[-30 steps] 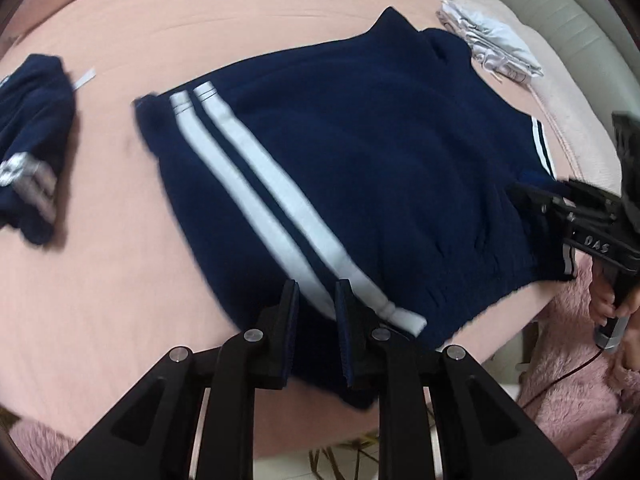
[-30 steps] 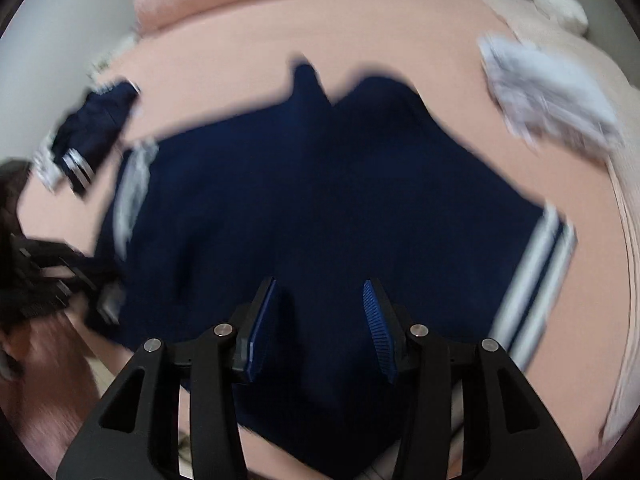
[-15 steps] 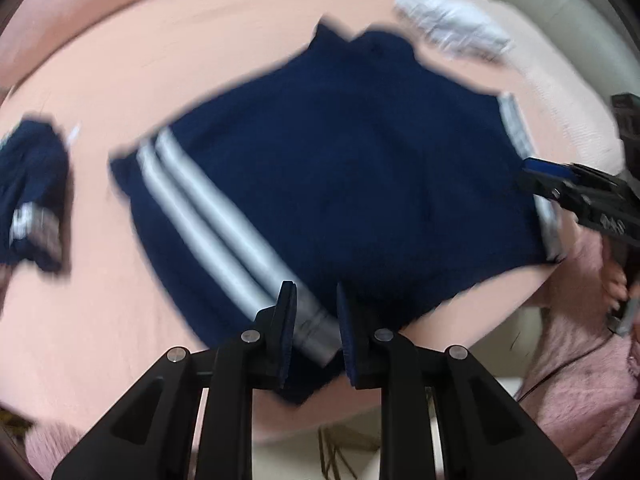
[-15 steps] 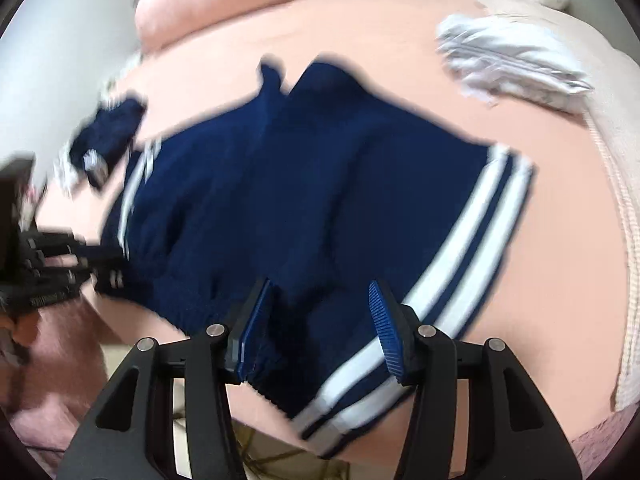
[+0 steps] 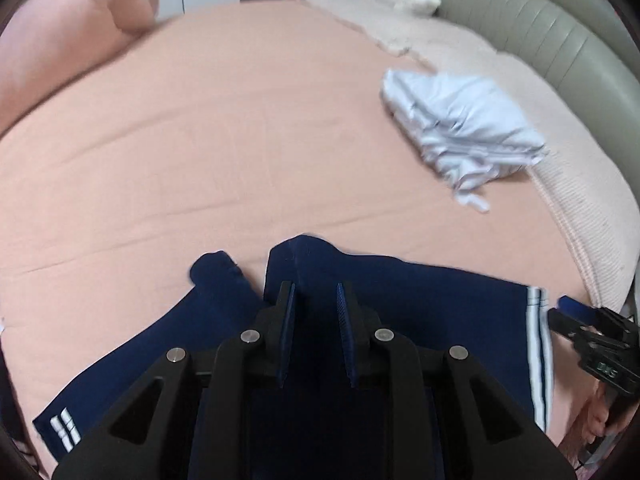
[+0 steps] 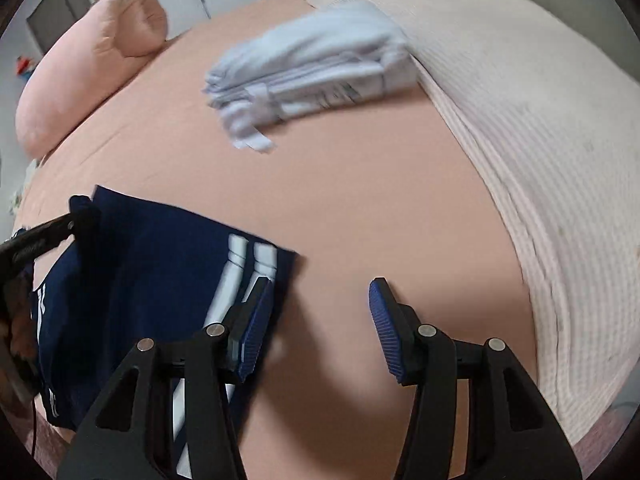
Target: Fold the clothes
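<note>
My left tongs [image 5: 316,334] hang over the navy blue fabric shorts with white side stripes [image 5: 420,304], their blue-padded fingers [image 5: 345,332] parted with a narrow gap and nothing between them. The shorts lie flat on the peach-pink bed sheet [image 5: 224,140]. At the right edge my right tongs [image 5: 568,312] sit just beside the striped hem. Farther back lies a crumpled pale blue cloth bundle [image 5: 460,128], beside a ribbed pale pink blanket [image 5: 576,168].
</note>
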Demonstrator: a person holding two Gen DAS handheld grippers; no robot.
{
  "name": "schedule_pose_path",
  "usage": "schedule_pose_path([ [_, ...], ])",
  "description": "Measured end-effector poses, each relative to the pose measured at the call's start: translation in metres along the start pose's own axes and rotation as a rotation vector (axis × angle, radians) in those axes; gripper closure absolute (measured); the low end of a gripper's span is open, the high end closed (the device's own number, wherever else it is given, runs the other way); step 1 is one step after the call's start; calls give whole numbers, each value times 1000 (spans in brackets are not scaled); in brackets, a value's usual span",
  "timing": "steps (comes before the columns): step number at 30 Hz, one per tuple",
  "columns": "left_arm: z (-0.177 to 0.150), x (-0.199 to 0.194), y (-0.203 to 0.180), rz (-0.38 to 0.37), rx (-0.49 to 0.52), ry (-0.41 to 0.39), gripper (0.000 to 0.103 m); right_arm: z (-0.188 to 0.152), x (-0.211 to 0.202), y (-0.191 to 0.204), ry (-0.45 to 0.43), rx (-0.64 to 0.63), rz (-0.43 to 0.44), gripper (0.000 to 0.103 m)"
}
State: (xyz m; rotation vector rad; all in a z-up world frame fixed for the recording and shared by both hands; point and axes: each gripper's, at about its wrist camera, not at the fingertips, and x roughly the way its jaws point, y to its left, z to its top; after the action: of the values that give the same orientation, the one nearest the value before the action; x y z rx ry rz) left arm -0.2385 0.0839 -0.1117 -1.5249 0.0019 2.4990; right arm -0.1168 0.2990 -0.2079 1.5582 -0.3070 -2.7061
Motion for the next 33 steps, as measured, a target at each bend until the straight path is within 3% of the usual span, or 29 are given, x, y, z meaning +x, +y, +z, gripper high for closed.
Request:
schedule_pose_path([
  [4,-12,5,-6,20,79,9,80,11,-13,-4,-75,-28,-86,52],
  [6,-13,3,-7,35,77,-4,79,16,-9,-6,-63,-17,-81,52],
  [10,-8,7,-5,26,2,-46,80,14,-3,-14,19,62,146,50],
  [11,-10,8,-5,10,7,-41,94,14,-1,-16,31,91,212,50],
  [12,-11,10,-7,8,20,-37,99,14,1,-18,38,116,257,49],
  [15,-17,-5,-11,26,61,-60,99,16,1,-20,18,134,254,50],
  [18,-18,-24,1,-8,13,-100,99,19,-2,-11,-21,89,220,50],
  [22,-13,-25,21,-66,-80,-116,99,19,1,-8,12,69,209,48],
  [24,-9,-20,29,-90,-118,-108,99,18,3,-5,27,42,208,42],
  [26,-7,-6,23,-82,-103,-77,98,18,6,4,24,-6,203,27],
  [27,-6,1,19,-75,-90,-61,98,19,8,10,19,-32,200,27],
  [28,-8,3,16,-62,-68,-49,98,19,10,18,13,-67,192,32],
  [29,-9,2,14,-52,-52,-48,98,18,12,26,5,-111,175,52],
  [31,-7,-1,11,-64,-59,-61,98,17,12,35,-9,-166,147,71],
  [32,-5,-2,12,-81,-69,-67,97,17,11,34,-9,-160,166,90],
  [33,-3,-3,12,-94,-75,-73,97,18,9,30,-9,-142,185,95],
])
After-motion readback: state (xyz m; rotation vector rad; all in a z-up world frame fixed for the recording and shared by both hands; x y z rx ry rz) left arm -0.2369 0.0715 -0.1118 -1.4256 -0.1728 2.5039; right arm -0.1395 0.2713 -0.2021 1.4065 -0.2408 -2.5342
